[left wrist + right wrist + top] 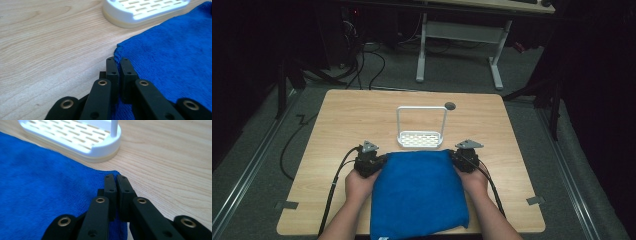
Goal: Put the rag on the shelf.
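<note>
While both sets of jaws stand pressed together, each pinches a far corner of the blue cloth [419, 192]; left gripper [117, 61] has its jaws closed on the cloth's far left corner, w/ the terry edge caught between the tips; right gripper [115, 178] is clamped likewise on the far right corner, fabric running under and between its jaws. From above, left gripper [371, 161] and right gripper [466, 157] sit at opposite ends of the cloth's far edge, each w/ a grey three-cornered plate on top and a black cable trailing back along the forearm; left hand [358, 186] and right hand [474, 181] hold them from behind, low to the tabletop.

Cloth lies flat on the wooden table [342, 120], near the person's edge, roughly centred; near edge reaches the table's front rim & hangs just past it. Just beyond the far edge stands a white slotted rack [422, 136] w/ a tall wire-like handle arching over it; cloth's edge comes v. close to its base, touching or not I can't tell. Small dark round hole [450, 106] sits in the tabletop behind the rack, to the right.
</note>
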Demonstrator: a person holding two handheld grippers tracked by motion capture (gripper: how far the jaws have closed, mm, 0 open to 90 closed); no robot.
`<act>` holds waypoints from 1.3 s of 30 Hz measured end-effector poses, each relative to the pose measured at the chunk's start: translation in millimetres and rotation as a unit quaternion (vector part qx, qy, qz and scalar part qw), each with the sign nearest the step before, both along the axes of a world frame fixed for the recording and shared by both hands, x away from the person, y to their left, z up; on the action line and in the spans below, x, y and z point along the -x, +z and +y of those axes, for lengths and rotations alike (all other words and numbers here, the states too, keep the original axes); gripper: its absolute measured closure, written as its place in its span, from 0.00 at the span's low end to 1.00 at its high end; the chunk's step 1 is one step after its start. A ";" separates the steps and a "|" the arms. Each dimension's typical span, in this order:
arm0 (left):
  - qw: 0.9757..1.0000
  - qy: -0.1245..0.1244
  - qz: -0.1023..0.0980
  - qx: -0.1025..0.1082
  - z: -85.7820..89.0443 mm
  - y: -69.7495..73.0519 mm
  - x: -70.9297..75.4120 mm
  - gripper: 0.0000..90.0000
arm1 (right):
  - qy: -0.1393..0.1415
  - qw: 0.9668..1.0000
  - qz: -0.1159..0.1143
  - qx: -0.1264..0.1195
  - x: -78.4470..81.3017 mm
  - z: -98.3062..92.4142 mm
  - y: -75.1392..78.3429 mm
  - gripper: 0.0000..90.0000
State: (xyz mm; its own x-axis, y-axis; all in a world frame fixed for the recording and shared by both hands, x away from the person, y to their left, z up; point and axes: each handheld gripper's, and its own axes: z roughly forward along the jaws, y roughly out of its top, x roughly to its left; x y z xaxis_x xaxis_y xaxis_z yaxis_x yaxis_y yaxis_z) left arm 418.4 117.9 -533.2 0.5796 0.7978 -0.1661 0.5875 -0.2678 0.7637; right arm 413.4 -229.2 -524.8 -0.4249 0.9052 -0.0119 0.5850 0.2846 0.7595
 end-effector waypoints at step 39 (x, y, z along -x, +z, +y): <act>0.995 0.000 -0.100 0.030 0.1 25.6 34.0 0.96 | 0.005 0.994 -0.080 -0.072 63.0 -13.5 30.2 0.98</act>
